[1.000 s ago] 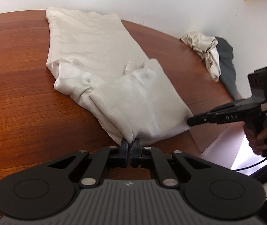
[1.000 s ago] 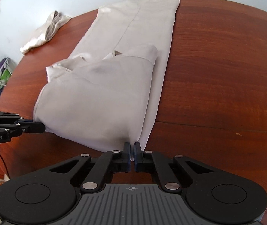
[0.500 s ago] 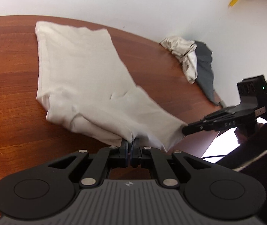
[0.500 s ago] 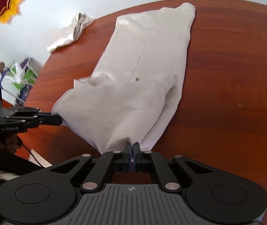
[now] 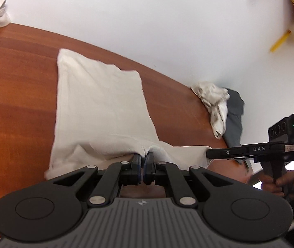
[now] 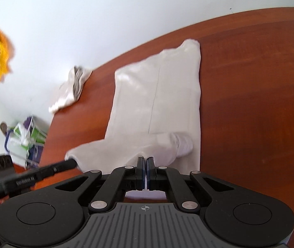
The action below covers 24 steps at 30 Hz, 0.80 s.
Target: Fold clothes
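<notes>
While clamped on the near edge of the cream garment, left gripper holds one corner of that edge raised off the wooden desk. Closed tight on the cloth, with fabric bunched around both fingertips. Right gripper pinched shut on the same near edge at its other corner, a strip of cloth showing between the pads. Near edge stretched between the two grippers, lifted; rest of garment lying flat, reaching toward the desk's far edge. Right hand wrapped around that gripper's handle, off the desk's right edge. Crumpled pale cloth and dark grey cloth heaped at the far right edge of the desk, well apart from the garment.
</notes>
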Motion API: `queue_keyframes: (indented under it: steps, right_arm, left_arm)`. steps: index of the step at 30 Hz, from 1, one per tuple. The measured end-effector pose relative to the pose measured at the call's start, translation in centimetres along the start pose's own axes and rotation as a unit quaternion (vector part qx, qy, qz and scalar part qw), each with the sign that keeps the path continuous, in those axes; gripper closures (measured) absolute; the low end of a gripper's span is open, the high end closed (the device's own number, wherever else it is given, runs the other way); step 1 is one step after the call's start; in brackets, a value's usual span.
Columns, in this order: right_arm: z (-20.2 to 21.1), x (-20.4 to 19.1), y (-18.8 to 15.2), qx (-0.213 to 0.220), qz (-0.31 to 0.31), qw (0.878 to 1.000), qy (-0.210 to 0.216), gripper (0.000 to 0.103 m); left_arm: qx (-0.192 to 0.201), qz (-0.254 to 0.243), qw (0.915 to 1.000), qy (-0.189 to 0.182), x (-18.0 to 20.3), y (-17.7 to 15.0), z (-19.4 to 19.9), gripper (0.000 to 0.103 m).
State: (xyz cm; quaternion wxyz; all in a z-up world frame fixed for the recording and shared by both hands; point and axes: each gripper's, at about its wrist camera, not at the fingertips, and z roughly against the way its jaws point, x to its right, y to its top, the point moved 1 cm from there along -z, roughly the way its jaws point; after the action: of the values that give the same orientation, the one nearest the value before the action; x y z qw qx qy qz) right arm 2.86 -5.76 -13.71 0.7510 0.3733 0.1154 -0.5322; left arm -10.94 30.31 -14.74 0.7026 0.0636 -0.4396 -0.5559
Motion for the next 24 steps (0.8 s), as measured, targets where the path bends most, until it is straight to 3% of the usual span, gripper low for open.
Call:
queue_keyframes:
  steps: [12, 24]
  right_arm:
    - [-8.5, 2.7, 8.3, 0.012, -0.035, 0.998, -0.055, 0.099]
    - [-14.6, 6.1, 9.1, -0.032, -0.028, 0.995, -0.094, 0.097]
  left_arm:
    - [-0.014, 0.007, 0.9979, 0.062, -3.5, 5.4, -7.4, 0.098]
    - [-0.064, -0.012, 0.9941, 0.087, -6.2, 6.7, -12.7, 0.094]
